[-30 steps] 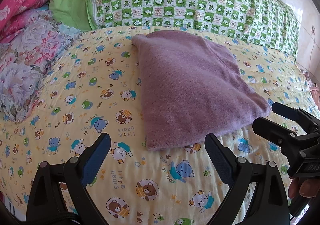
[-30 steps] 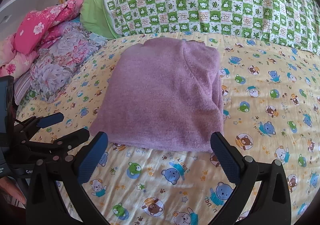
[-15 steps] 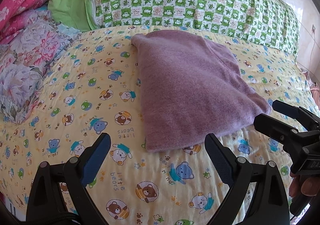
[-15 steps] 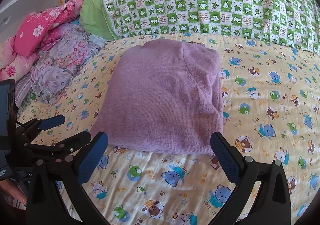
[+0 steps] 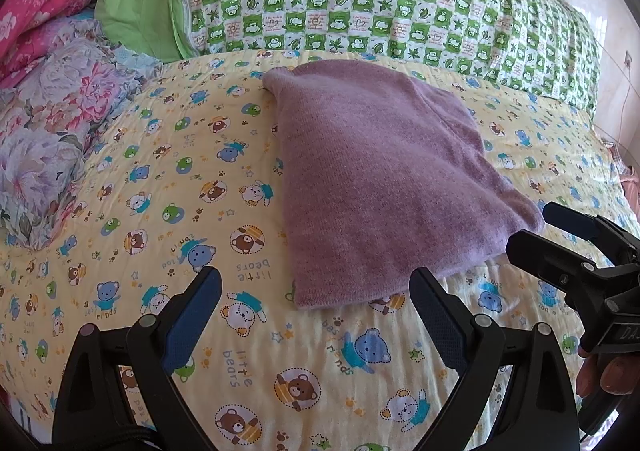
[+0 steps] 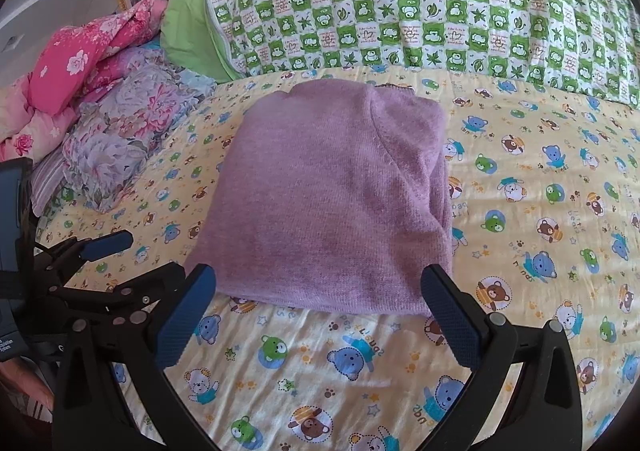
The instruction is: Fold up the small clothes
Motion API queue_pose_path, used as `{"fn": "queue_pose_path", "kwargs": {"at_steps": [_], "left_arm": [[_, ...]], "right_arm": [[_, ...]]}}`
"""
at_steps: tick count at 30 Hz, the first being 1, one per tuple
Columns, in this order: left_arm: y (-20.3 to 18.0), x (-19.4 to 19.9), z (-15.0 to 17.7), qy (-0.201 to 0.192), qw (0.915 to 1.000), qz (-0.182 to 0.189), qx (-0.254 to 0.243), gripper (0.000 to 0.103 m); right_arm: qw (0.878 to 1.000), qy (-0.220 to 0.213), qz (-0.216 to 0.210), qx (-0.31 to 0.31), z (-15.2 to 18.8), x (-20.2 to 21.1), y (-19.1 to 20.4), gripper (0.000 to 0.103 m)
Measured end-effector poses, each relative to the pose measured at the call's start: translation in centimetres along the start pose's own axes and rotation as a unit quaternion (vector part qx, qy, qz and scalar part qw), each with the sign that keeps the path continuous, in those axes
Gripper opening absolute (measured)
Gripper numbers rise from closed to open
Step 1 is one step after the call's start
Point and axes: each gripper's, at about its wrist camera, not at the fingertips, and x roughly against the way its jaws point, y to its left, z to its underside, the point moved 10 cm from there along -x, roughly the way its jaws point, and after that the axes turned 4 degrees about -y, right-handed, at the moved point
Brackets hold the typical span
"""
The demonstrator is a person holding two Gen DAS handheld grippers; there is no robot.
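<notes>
Both grippers empty over folded purple sweater.
Left gripper jaws wide, near-left corner just ahead between them; right gripper jaws wide, purple sweater hem centred ahead. Soft, light knit, probably floppy: pinch all layers at near corners.

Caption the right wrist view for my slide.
Open right claw hovers before a folded purple sweater on a bear-print bedsheet.
</notes>
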Motion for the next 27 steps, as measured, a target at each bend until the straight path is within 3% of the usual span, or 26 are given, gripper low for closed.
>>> {"fn": "queue_pose_path", "kwargs": {"at_steps": [27], "left_arm": [[0.02, 0.00, -0.29, -0.001, 1.0000, -0.005, 0.003, 0.095]], "right_arm": [[1.000, -0.005, -0.002, -0.002, -0.37, 0.35, -0.19, 0.102]]}}
